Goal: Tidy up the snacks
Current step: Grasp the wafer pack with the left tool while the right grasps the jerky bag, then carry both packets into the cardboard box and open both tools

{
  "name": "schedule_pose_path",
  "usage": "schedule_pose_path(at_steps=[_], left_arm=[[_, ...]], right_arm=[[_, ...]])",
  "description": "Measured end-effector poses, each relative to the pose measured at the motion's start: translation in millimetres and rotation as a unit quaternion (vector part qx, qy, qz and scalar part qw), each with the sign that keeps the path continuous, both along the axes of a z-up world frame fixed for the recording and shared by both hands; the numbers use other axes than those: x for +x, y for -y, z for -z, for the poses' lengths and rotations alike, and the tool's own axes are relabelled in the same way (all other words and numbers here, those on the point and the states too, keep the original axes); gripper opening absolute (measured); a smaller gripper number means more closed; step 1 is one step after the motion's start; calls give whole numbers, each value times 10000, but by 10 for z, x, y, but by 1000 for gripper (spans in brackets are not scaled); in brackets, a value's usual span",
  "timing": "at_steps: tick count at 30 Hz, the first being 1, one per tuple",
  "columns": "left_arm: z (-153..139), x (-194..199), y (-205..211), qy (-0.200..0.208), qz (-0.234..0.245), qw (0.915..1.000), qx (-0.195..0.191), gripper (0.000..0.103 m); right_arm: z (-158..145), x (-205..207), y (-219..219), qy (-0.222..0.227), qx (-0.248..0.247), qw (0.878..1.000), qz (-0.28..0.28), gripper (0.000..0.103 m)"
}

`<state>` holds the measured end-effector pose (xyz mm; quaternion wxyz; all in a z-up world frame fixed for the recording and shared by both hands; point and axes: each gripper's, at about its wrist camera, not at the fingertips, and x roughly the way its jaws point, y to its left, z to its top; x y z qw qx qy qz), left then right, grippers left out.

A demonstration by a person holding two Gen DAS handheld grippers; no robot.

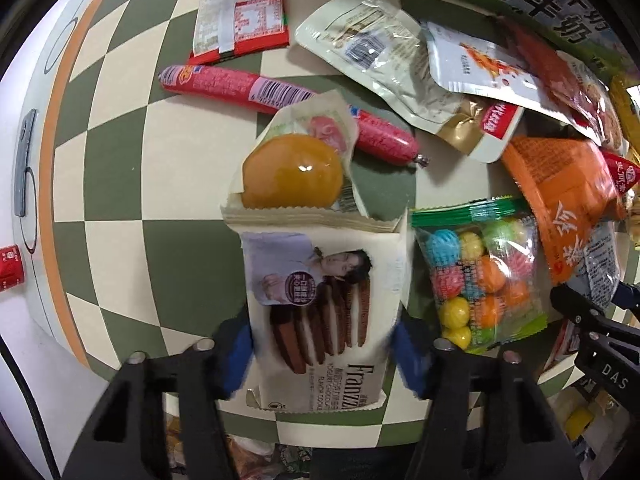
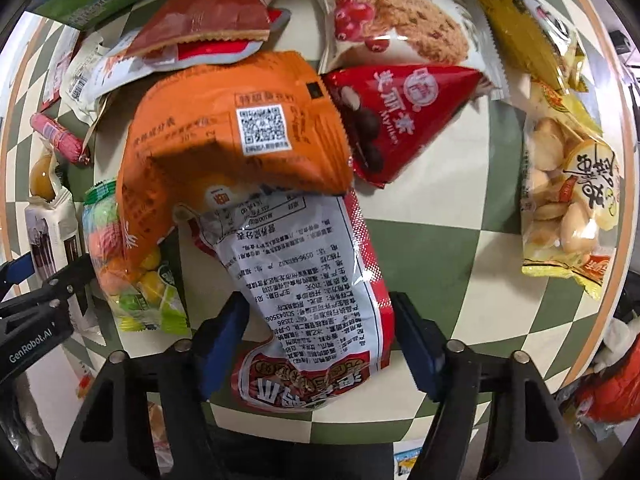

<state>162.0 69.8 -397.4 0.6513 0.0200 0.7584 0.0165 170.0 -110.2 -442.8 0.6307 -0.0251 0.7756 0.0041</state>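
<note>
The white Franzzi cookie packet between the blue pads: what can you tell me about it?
The Franzzi cookie packet is a glossy white wrapper printed with chocolate sandwich cookies, a photo of a person and the brand name. It lies flat on the checkered tablecloth, between the left gripper pads, which sit at its long edges. Its far crimped end tucks under a jelly cup packet; a bag of coloured candy balls lies beside it.

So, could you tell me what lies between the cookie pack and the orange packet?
The bag of coloured candy balls lies between them, in the left wrist view.
</note>
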Motion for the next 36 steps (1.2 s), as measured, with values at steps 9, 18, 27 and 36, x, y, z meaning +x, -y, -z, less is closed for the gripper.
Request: schedule_pose_path(at_steps=[9, 18, 27, 36], left_arm=[[-142, -134, 218, 107, 50, 9999, -1, 57], [-533, -221, 110, 400, -82, 9988, -282, 56], [-1257, 9, 77, 999, 133, 9927, -656, 56], [-2073, 762, 506, 1542, 285, 9806, -1173, 56]], right_arm=[[-42, -268, -20, 112, 91, 9997, 198, 44], [-241, -600, 263, 225, 601, 9947, 799, 30], [-866, -620, 241, 645, 1043, 9871, 1028, 24], [-2232, 158, 526, 1390, 1909, 9669, 967, 21]])
